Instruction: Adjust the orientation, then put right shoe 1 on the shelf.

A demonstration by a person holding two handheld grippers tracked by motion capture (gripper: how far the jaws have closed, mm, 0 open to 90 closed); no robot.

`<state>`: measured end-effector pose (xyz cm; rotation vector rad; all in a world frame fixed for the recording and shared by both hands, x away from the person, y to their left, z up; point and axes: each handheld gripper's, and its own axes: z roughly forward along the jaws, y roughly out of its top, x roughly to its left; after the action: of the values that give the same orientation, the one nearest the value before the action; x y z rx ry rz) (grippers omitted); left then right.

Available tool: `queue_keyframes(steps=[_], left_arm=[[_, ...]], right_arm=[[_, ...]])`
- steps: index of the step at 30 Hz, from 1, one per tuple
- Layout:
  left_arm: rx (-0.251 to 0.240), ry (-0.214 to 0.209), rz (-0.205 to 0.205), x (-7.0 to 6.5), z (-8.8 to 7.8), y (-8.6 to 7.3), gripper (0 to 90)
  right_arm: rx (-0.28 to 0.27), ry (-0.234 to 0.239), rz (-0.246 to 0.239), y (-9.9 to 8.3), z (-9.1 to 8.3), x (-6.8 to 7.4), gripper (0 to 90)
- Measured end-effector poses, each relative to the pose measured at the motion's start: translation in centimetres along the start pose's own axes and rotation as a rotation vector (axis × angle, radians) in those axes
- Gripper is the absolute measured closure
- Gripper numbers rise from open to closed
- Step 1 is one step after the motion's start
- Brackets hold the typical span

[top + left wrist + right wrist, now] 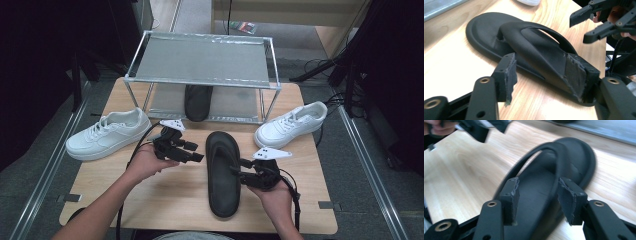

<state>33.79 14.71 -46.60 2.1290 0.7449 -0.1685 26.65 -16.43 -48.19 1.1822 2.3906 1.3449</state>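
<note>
A black flip-flop [222, 172] lies flat at the middle of the counter [175, 200], toe toward 12 o'clock. The left hand-held gripper [192, 152] hovers at its 10 o'clock, released, clear of the strap. The right hand-held gripper [239, 172] sits at its 3 o'clock edge, jaws spread, pads [511, 195] astride the strap without pressing. No brand or writing can be read on it
</note>
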Motion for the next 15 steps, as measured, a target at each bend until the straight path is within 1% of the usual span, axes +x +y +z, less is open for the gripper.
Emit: queue_keyframes(steps=[1, 2, 3, 5, 6, 9, 11, 13, 14, 15], left_arm=[[0.003, -0.009, -0.016, 0.1, -0.1, 0.0, 40.7], [-0.002, -0.011, -0.024, 0.3, -0.2, -0.1, 40.3], [0.000, -0.014, -0.025, 0.4, -0.4, -0.1, 39.8], [-0.012, -0.015, -0.029, 0.4, -0.7, -0.2, 39.3], [-0.011, -0.012, -0.027, 0.5, -0.7, -0.3, 38.9], [-0.013, -0.004, -0.025, 0.6, -1.0, -0.5, 38.4], [-0.014, -0.001, -0.025, 0.7, -1.2, -0.6, 38.3], [-0.025, 0.006, -0.025, 0.7, -1.4, -0.6, 38.1], [-0.032, 0.010, -0.022, 0.7, -1.4, -0.7, 37.9], [-0.037, 0.013, -0.019, 0.7, -1.5, -0.7, 37.5]], right_arm=[[-0.004, -0.006, 0.008, -0.1, 0.0, -0.1, 51.5], [-0.002, -0.019, 0.014, -0.1, 0.0, -0.2, 51.2], [-0.002, -0.026, 0.018, -0.2, 0.1, -0.3, 50.4], [0.008, -0.037, 0.029, -0.2, 0.4, -0.4, 50.0], [0.021, -0.029, 0.047, -0.2, 0.6, -0.4, 49.4], [0.039, -0.049, 0.044, -0.4, 1.1, -0.4, 48.2], [0.052, -0.059, 0.051, -0.6, 1.6, -0.5, 48.2], [0.054, -0.074, 0.055, -0.8, 2.1, -0.6, 48.3], [0.046, -0.080, 0.047, -0.9, 2.3, -0.6, 48.6], [0.040, -0.085, 0.051, -1.0, 2.5, -0.6, 49.1]])
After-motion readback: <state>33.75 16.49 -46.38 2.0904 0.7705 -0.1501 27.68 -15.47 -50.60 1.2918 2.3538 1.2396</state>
